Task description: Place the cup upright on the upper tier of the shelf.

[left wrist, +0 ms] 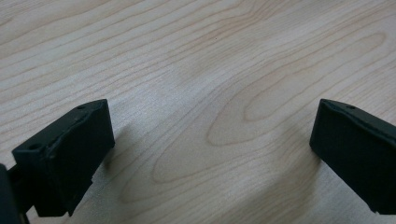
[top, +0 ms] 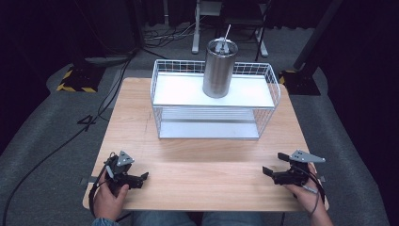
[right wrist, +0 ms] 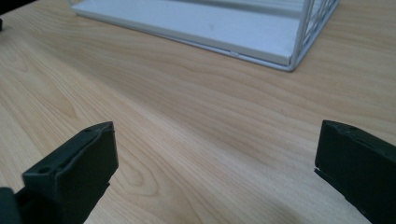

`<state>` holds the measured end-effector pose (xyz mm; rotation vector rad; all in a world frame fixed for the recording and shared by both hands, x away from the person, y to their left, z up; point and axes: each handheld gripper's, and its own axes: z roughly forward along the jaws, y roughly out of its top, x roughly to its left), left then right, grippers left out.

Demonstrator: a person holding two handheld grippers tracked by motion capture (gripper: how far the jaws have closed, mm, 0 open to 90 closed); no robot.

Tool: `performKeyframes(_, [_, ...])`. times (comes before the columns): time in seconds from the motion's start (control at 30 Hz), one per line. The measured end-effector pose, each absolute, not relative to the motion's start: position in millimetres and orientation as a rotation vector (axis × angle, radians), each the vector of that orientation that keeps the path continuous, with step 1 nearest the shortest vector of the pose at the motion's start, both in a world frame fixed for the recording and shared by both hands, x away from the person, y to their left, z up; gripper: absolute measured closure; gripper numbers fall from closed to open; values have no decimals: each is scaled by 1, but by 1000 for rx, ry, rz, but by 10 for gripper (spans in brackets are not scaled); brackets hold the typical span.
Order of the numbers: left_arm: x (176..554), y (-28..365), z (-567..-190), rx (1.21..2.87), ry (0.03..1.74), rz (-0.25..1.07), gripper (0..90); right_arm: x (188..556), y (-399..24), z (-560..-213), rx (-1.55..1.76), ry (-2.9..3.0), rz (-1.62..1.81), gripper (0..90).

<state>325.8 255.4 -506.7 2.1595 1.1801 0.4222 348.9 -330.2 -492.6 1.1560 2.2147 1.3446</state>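
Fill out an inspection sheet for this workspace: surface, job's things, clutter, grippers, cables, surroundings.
Surface: wooden table, bare in front.
Job's things: white wire rack at the far side of the table; steel cup upright on its top shelf, a straw sticking out.
Clutter: nothing seen.
Grippers: left gripper and right gripper at the near corners, each in a hand, jaws open, holding nothing.
Cables: one from each gripper; more across the floor at left and behind the table.
Surroundings: grey floor, dark backdrop, stand bases with yellow-black tape.

Bright tabletop, dark surroundings (close views soft).
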Motion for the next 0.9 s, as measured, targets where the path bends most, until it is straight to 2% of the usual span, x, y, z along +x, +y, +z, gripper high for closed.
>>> performKeyframes(0.13, [326,256,-507,2161,1178,423,2,349,-332,-499,1145,2247,1285,1])
performKeyframes(0.27, [326,255,-507,2161,1179,423,2,349,-331,-502,1147,2291,1229,54])
performKeyframes(0.53, [326,255,-507,2160,1179,423,2,349,-328,-505,1151,2344,1061,85])
performKeyframes(0.7, [326,255,-507,2160,1180,423,2,347,-322,-506,1145,2358,978,2])
performKeyframes(0.9, [326,255,-507,2160,1179,423,2,347,-322,-507,1140,2361,981,2])
